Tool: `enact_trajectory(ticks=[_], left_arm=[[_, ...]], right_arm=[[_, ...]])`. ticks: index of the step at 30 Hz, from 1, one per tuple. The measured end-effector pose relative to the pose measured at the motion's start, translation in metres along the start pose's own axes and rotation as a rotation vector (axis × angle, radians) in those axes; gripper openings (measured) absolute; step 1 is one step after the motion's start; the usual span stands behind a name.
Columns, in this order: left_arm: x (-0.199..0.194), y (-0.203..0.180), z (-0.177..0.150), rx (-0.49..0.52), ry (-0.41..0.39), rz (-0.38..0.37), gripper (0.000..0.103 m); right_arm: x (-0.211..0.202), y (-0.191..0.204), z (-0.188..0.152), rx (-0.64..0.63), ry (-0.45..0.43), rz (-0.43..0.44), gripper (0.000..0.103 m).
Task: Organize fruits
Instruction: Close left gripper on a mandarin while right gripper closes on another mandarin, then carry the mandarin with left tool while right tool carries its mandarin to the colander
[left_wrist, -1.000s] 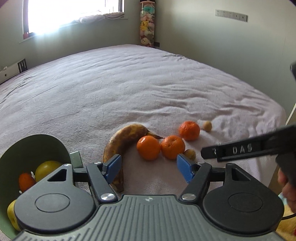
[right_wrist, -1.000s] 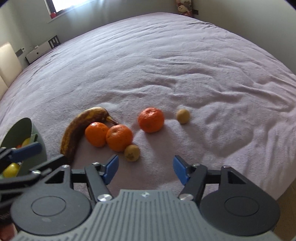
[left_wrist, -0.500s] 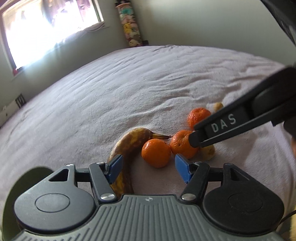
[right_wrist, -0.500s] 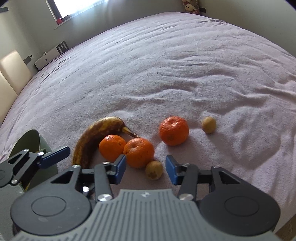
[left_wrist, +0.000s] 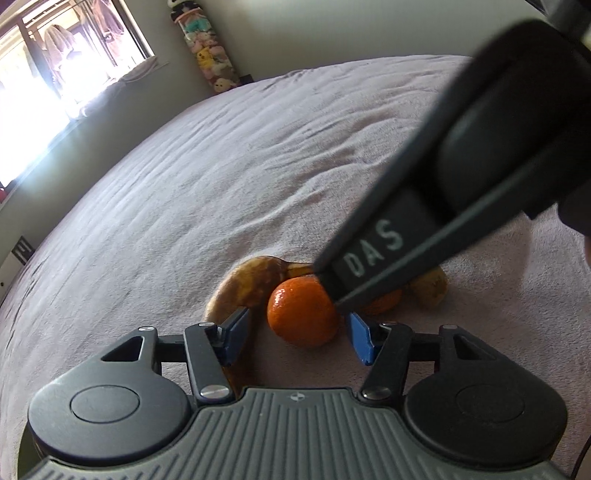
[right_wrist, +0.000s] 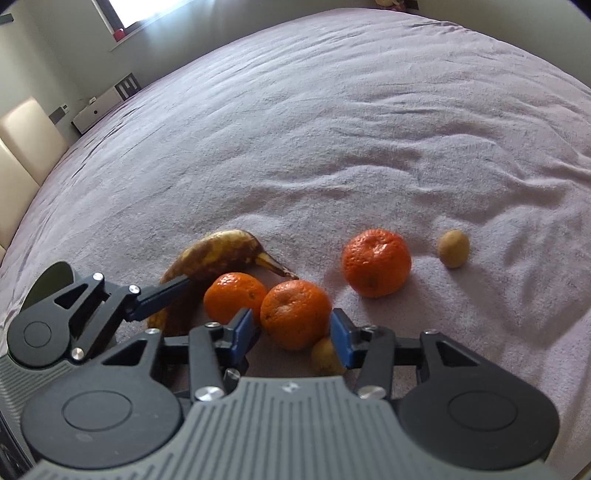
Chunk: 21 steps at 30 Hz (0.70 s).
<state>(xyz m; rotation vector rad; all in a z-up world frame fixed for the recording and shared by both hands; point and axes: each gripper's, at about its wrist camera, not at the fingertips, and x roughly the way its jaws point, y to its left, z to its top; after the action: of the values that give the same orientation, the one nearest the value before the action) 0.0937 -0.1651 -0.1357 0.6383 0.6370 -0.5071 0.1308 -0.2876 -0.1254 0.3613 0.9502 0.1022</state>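
Since a second ago both my claws have dropped closer to the fruit, and my right claw (right_wrist: 293, 326) has narrowed its gap around the middle orange (right_wrist: 295, 313).

The bed (right_wrist: 332, 129) fills both views under a wrinkled mauve cover, with wide bare cover beyond the fruit and to the right. Its near right edge falls away at the lower right corner of the right view.

From the left camera, my right claw's black arm cuts across the upper right and hides most of the fruit behind it. The banana (right_wrist: 210, 254) curves leftward, its lower end hidden behind my left claw (left_wrist: 297, 334), which hangs spread wide with the left orange (left_wrist: 301, 317) between its fingers, untouched.

My right claw is parted; whether its pads touch the middle orange I cannot tell. A third orange (right_wrist: 376, 261) sits apart to the right. One small brown fruit (right_wrist: 453, 247) lies beyond it; another (right_wrist: 325, 356) is half hidden by my right finger.
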Motion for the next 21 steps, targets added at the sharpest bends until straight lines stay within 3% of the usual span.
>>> enact_trajectory(ticks=[12, 21], left_arm=[[0.012, 0.008, -0.007, -0.008, 0.000, -0.042, 0.052], [0.004, 0.017, -0.006, -0.086, 0.011, -0.040, 0.049]], right_arm=[[0.014, -0.007, 0.000, 0.044, 0.032, -0.006, 0.045], [0.007, -0.005, 0.001, 0.051, 0.026, -0.025, 0.043]])
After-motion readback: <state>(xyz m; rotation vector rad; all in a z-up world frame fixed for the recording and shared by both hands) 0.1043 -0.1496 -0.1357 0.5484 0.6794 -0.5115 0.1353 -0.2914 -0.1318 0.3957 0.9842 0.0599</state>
